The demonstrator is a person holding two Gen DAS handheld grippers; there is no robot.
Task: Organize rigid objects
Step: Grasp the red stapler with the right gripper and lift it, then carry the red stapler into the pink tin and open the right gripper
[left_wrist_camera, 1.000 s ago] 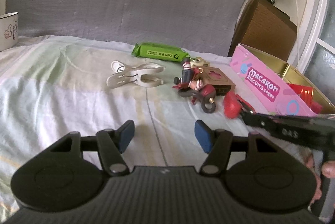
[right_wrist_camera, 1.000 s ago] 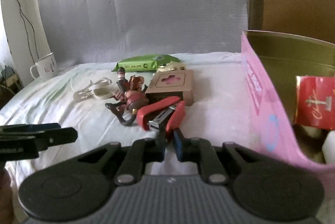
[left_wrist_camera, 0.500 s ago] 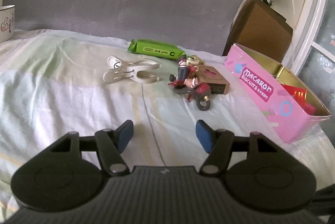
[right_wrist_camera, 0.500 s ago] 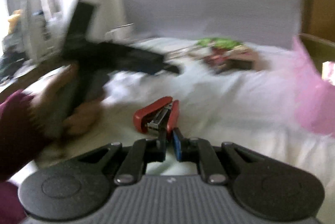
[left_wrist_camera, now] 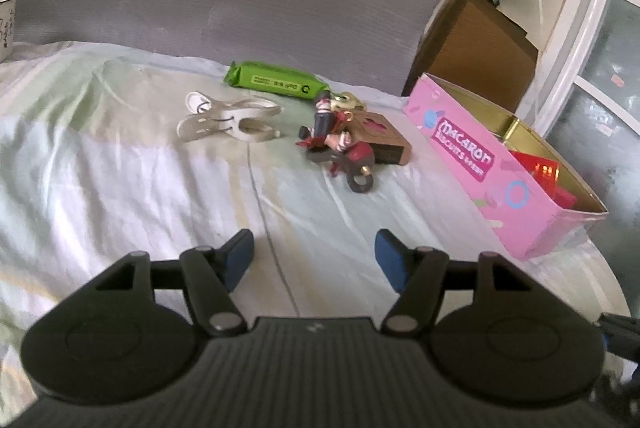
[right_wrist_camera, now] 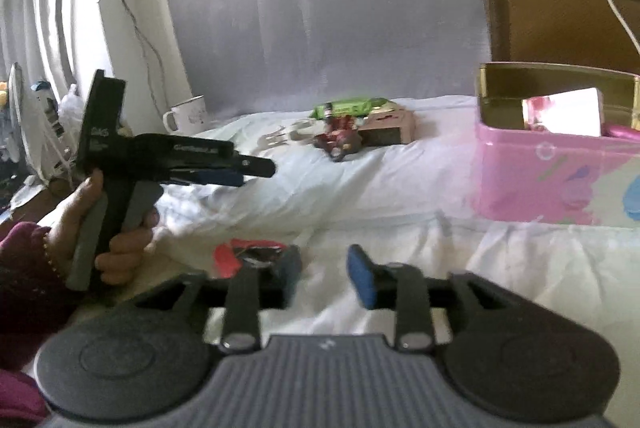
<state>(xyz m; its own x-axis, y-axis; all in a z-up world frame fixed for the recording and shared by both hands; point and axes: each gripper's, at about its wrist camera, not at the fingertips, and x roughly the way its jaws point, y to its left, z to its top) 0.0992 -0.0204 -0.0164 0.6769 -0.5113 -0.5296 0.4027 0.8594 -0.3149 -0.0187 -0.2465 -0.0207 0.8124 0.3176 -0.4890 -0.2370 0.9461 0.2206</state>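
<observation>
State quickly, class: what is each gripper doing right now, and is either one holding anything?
Left gripper: jaws open, nothing between them.
Right gripper: jaws opening, empty; red stapler lies just beyond its left finger.

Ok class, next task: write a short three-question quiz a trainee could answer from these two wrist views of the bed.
1. True or false: the pink biscuit tin has its lid shut.
2. In the left wrist view, which thing lies farthest left on the sheet? A) the white pegs B) the figurine C) the brown box
3. Fill in: in the right wrist view, the stapler lying on the sheet is coloured ____.

Key: 1 false, the tin stands open; 2 A; 3 red.
</observation>
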